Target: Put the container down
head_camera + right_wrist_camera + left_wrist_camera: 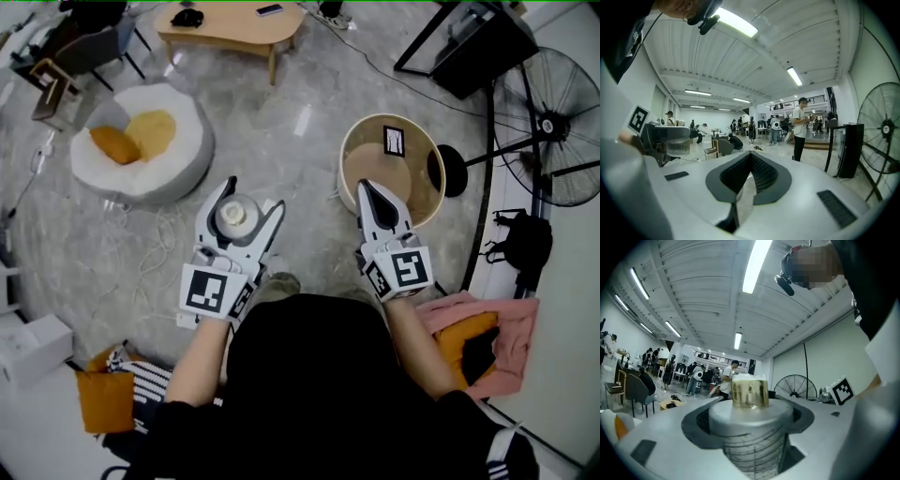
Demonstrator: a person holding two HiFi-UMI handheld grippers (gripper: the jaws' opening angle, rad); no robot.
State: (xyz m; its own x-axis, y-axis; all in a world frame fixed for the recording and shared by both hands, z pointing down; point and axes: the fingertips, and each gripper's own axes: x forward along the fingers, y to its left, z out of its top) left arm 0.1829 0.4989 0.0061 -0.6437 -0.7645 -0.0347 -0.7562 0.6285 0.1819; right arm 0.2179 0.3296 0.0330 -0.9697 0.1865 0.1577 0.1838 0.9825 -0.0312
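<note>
My left gripper (248, 202) is clamped on the container (232, 215), its jaws pressing the ribbed sides under a grey lid (754, 414) with a gold knob (750, 392). The container is held up off the floor, left of the basket (347, 155). My right gripper (372, 195) is closed on nothing, its tip over the basket's near rim. A fan (553, 127) stands right of the basket.

grey floor (300, 141) carries a white beanbag (183, 131), a round tan bin (347, 152), a low wooden table (230, 30) and a standing fan (553, 127).
</note>
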